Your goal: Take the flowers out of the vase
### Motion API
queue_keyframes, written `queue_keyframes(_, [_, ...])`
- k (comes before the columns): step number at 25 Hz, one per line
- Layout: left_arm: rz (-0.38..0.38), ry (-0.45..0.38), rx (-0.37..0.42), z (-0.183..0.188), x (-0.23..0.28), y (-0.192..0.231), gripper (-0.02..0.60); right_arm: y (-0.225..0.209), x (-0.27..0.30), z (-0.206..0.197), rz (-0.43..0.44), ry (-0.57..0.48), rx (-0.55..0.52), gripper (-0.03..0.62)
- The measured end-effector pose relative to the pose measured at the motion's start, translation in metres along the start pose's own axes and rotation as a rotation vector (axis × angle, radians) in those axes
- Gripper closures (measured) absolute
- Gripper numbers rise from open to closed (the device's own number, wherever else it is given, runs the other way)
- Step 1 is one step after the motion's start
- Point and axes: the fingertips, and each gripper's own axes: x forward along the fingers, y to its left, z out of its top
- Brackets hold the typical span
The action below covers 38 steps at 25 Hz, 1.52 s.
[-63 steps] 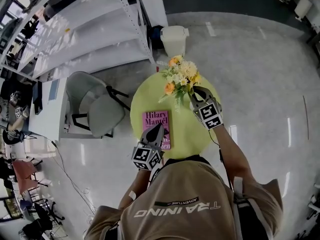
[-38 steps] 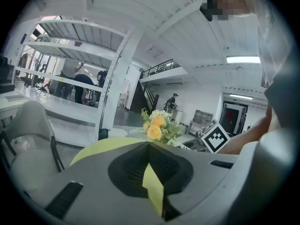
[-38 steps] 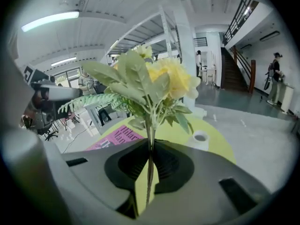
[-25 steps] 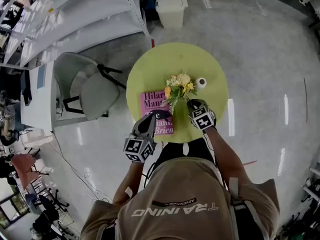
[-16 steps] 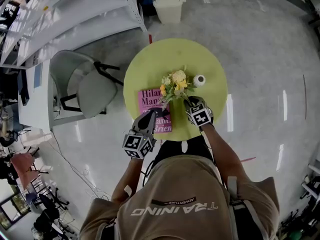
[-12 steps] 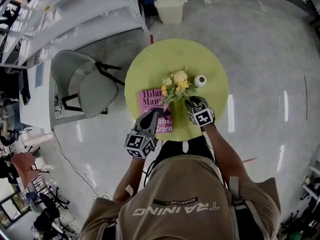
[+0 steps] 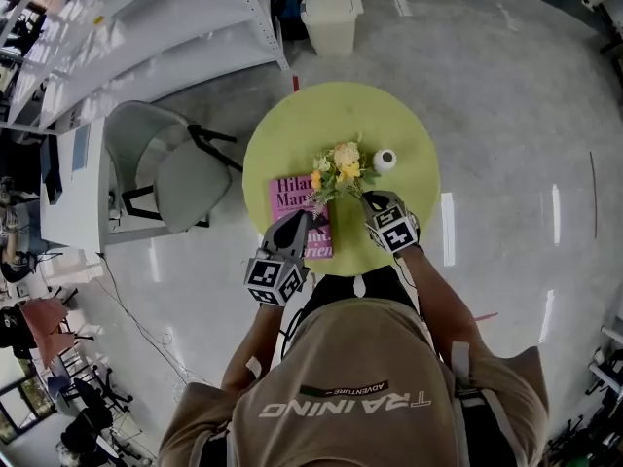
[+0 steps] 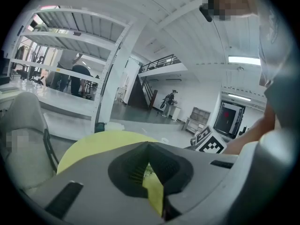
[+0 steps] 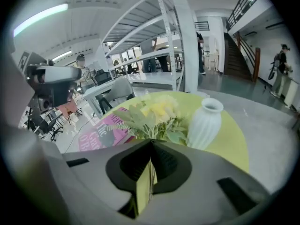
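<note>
A bunch of yellow and white flowers (image 7: 339, 166) hangs over the round green table (image 7: 331, 115), beside the empty white vase (image 7: 385, 160). My right gripper (image 7: 368, 199) is shut on the stems just below the blooms. In the right gripper view the flowers (image 9: 154, 114) rise straight out of the shut right gripper (image 9: 150, 144), and the vase (image 9: 205, 121) stands upright to their right. My left gripper (image 7: 300, 220) hovers over a pink book (image 7: 292, 202), shut and holding nothing. The left gripper (image 8: 148, 148) shows only table (image 8: 93, 144) past its closed tips.
A grey chair (image 7: 180, 178) stands left of the table. A white bin (image 7: 331, 22) and white shelving (image 7: 146, 37) stand beyond it. The pink book (image 9: 101, 135) lies on the table's near left part. The right gripper's marker cube (image 8: 208, 143) shows in the left gripper view.
Since the earliest frame the flowers have come out of the vase and moved nearer with the right gripper. Over the last second both grippers and the flowers have barely shifted.
</note>
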Motion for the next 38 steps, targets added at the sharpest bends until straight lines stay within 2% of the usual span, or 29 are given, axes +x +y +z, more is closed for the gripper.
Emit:
queue_keyframes(7, [-0.01,-0.061,0.05,0.029,0.006,-0.02,0.58,0.021,-0.06,0.055,0.069,-0.143,-0.068,0.594])
queue_keyframes(12, [-0.023,-0.121,0.085,0.051,0.003,-0.042,0.58,0.02,-0.117,0.104,-0.05,-0.349,-0.17,0.595])
queue_keyframes(15, [-0.03,-0.148,0.113,0.065,0.0,-0.054,0.58,0.02,-0.145,0.123,-0.052,-0.431,-0.168,0.595])
queue_keyframes(21, [-0.042,-0.211,0.168,0.106,-0.004,-0.067,0.58,0.03,-0.185,0.158,-0.027,-0.538,-0.157,0.595])
queue_keyframes(27, [-0.027,-0.261,0.246,0.148,-0.014,-0.076,0.58,0.036,-0.213,0.181,-0.022,-0.602,-0.163,0.595])
queue_keyframes(38, [-0.008,-0.305,0.317,0.177,-0.028,-0.079,0.58,0.036,-0.252,0.195,-0.051,-0.697,-0.148,0.595])
